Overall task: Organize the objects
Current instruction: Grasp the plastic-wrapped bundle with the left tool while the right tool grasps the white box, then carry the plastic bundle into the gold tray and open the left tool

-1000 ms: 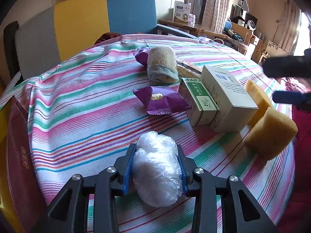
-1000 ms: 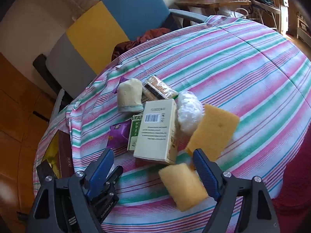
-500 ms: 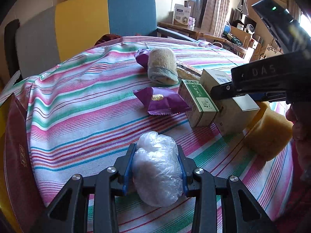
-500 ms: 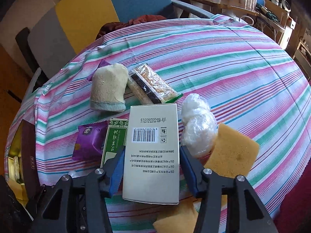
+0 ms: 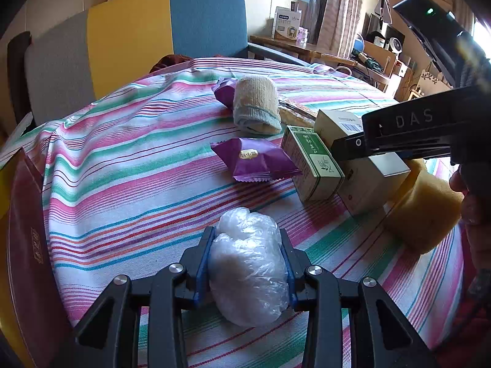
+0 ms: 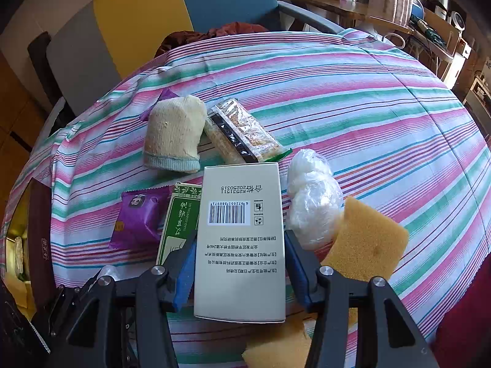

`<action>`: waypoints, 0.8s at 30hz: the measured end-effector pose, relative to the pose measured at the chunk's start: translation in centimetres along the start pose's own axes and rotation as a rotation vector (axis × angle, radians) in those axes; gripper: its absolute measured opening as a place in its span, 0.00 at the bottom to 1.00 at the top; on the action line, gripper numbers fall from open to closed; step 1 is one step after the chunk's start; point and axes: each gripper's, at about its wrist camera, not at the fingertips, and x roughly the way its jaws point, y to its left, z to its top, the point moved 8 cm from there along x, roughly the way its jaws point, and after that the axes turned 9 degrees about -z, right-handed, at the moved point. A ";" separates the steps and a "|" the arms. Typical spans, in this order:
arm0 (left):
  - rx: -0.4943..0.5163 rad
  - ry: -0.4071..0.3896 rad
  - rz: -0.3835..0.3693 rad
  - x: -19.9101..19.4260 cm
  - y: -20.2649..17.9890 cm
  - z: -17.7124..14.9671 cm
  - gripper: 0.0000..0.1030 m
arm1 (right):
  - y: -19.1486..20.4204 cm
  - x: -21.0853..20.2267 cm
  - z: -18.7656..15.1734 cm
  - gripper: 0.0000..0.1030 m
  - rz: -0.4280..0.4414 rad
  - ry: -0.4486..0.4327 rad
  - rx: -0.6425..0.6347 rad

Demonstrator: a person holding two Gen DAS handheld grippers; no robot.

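Beyond the far edge of the striped tablecloth (image 6: pixel 353 70) we see a chair (image 5: pixel 129 49) with grey, yellow and blue back panels, and a dark red cloth (image 6: pixel 221 30) lies bunched on its seat. To the right of the chair we find a wooden side table (image 5: pixel 294 46) by the curtains (image 5: pixel 337 6), with a white carton (image 5: pixel 287 26) standing on it. Farther right of that table we make out cluttered shelves (image 5: pixel 386 52), too small to read.

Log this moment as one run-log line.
left gripper: shut on plastic bundle | right gripper: shut on white box | table: cluttered
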 end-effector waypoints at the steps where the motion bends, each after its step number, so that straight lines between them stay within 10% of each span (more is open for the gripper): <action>1: 0.001 0.000 0.001 0.0 0.0 0.0 0.38 | 0.0 0.0 0.0 0.52 -0.001 -0.001 -0.002; 14: 0.002 0.020 0.013 -1.0 -0.4 -0.2 0.34 | 0.4 -0.3 0.1 0.51 -0.018 -0.025 -0.037; 24: -0.066 -0.102 0.018 -11.5 1.5 0.1 0.34 | 0.5 -0.3 -0.1 0.51 -0.028 -0.031 -0.052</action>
